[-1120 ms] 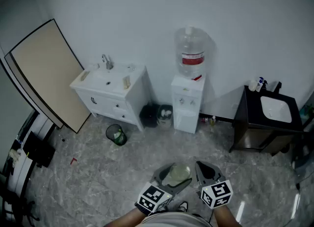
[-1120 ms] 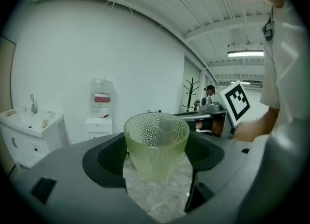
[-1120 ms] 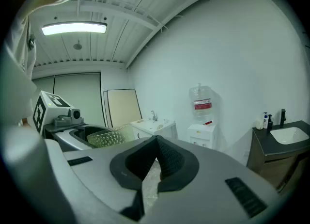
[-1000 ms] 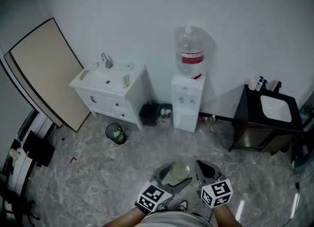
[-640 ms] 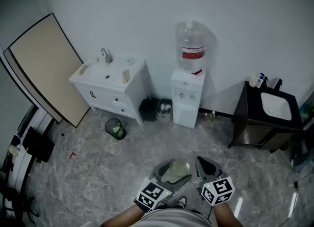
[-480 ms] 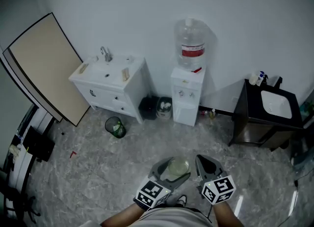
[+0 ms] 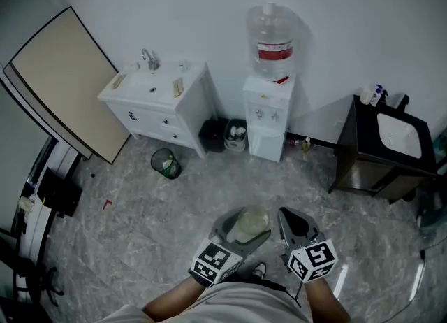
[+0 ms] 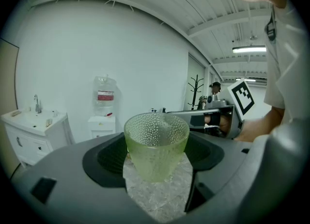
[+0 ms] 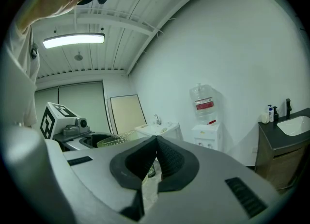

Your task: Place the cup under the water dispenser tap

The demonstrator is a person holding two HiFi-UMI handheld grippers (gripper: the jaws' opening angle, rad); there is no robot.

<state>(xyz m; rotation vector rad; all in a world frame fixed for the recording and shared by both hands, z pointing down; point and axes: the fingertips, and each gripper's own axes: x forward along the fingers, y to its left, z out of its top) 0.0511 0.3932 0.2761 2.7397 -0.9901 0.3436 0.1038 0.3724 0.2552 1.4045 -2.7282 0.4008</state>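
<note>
At the bottom edge of the head view, the left gripper (image 7: 242, 233) and the right gripper (image 7: 290, 222) sit side by side above the marbled floor (image 7: 140, 231). The cup (image 7: 251, 222), a pale green glass, stands upright between the 2 left jaws. The water dispenser (image 7: 268, 124) stands against the far wall, well apart from the cup, with its bottle (image 7: 272, 38) on top. Only this view shows the mesh waste basket (image 7: 166, 163) on the floor. A white sink cabinet (image 7: 157, 101) is left of the dispenser, a dark sink cabinet (image 7: 387, 150) is right of it, and a beige board (image 7: 59, 84) leans at far left.

Left gripper view: the left gripper (image 8: 156, 156) grasps the cup (image 8: 156, 143). The jaws stand wide apart, 1 pad against each side of the dimpled wall, and the cup hangs clear of the floor. The dispenser (image 8: 101, 123) lies beyond. Only this view shows a coat stand (image 8: 196, 89) in the background. The right gripper (image 8: 215, 117) appears at right.

Right gripper view: the right gripper (image 9: 155, 145) is clenched, its ribbed pads meeting at the tips with nothing between them. The cup rim (image 9: 116, 140) shows at left, in the left gripper. The dispenser (image 9: 208, 133) and the dark cabinet (image 9: 286, 143) stand ahead. A lit ceiling light (image 9: 72, 40) is overhead.
</note>
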